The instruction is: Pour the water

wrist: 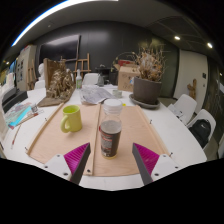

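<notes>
A clear bottle (110,128) with a pale cap and a dark lower half stands upright on the wooden board (60,145). It sits between the tips of my gripper (114,147), which is open, with a small gap showing on the bottle's right side. The magenta pads (76,157) flank it low down. A yellow-green mug (70,119) stands on the board, left of the bottle and slightly farther away, its handle turned to the left.
The white table (170,128) carries a potted dried plant (148,82) at the far right, a brown dried bunch (60,80) at the far left and crumpled white items (97,94) between them. White chairs (186,106) stand to the right.
</notes>
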Motion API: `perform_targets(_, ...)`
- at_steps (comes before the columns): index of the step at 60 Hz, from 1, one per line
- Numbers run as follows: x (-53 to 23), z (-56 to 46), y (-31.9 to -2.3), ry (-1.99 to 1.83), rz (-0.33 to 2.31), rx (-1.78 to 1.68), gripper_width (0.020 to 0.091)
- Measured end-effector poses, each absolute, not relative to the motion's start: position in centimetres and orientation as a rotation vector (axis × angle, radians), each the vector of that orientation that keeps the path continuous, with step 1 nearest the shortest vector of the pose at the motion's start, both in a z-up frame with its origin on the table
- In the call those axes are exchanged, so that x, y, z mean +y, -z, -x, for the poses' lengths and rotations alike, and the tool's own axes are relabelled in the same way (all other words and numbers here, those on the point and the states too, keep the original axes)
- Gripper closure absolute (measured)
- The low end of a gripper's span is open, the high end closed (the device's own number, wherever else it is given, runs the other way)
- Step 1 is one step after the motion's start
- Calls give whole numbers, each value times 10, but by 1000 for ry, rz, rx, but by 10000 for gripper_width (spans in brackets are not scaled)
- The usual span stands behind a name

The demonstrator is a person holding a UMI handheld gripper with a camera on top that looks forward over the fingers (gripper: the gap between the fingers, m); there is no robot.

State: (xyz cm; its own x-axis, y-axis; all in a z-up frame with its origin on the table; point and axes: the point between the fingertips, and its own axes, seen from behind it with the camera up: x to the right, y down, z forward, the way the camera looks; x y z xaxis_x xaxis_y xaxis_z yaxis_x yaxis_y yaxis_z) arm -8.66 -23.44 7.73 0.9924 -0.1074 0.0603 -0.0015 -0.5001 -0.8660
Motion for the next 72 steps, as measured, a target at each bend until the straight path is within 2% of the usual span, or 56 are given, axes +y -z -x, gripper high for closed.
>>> perform_targets(8,-202,83,-57,81,2078,98,255)
perform_targets(13,-183,85,-50,68,2059,88,291)
perform_targets(18,-167,86,-42,62,2051,74,420)
perform_targets(24,-156,84,-40,56,2028,92,668)
perform_targets(31,-150,83,-41,35,2013,102,715)
perform_targets(40,-148,77,-42,68,2012,91,832)
perform_targets(48,-147,70,-45,120,2032,80,841)
perform_targets(53,-142,59,-59,178,2032,71,840)
perform_targets(62,-116,34,-109,396,1976,-57,839)
perform_targets(72,-71,24,-156,771,1872,-354,841)
